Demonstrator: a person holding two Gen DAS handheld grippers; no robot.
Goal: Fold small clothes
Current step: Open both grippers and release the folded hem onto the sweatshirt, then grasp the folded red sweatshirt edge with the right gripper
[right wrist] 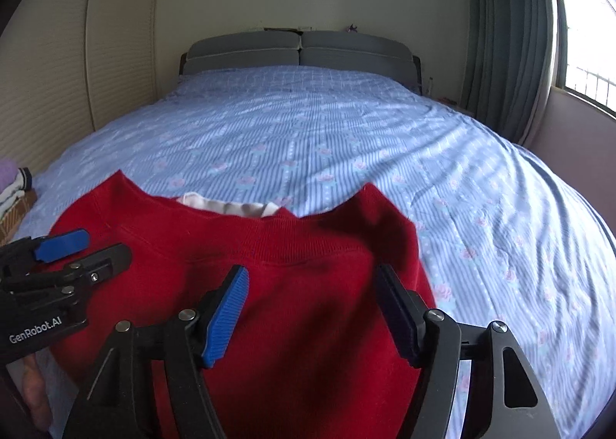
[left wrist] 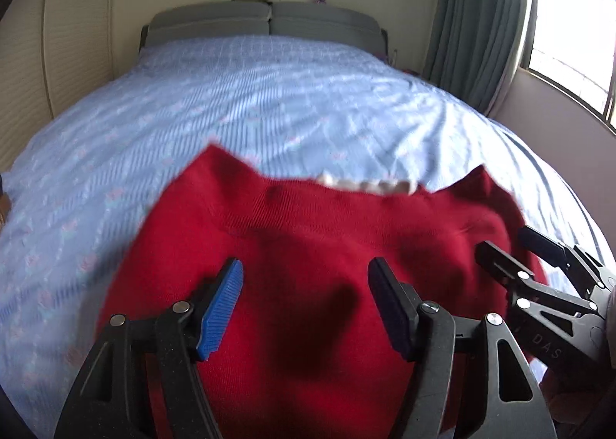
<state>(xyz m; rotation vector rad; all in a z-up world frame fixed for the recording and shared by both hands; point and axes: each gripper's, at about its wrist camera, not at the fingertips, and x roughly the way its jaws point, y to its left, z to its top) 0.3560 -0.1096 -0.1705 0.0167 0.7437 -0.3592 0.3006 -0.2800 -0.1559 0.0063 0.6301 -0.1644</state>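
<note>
**Red garment spread on the bed, both tongs parted above it**

No box, basket or other container can be clearly made out. At the left edge of the right wrist view, a small stack of folded things [right wrist: 15, 189] sits on something brown beside the bed; what it rests on is too cut off to name.

The red sweater [left wrist: 308, 254] lies on the blue flowered bedsheet [left wrist: 269, 100], at the near end of the bed, close under both cameras. Its ribbed neckline faces the grey headboard [left wrist: 265, 21], with a strip of white cloth [right wrist: 227, 208] showing just past the collar. Two red corners rise at either side of that far edge. The garment's length runs from the cameras toward the headboard, though its near end passes out of frame, so its full extent cannot be told.

The left gripper [left wrist: 306, 308] has its jaws parted wide, with red fabric showing in the gap beneath them; its pads press on nothing. The right gripper [right wrist: 312, 314] stands likewise, jaws well apart over the sweater, gripping nothing. Whether the tips touch the cloth cannot be told.

The left wrist view is blurred, most of all along the sweater's left edge. A green curtain [left wrist: 477, 15] hangs beside a bright window [left wrist: 569, 39], whose panes are washed out by glare.
</note>
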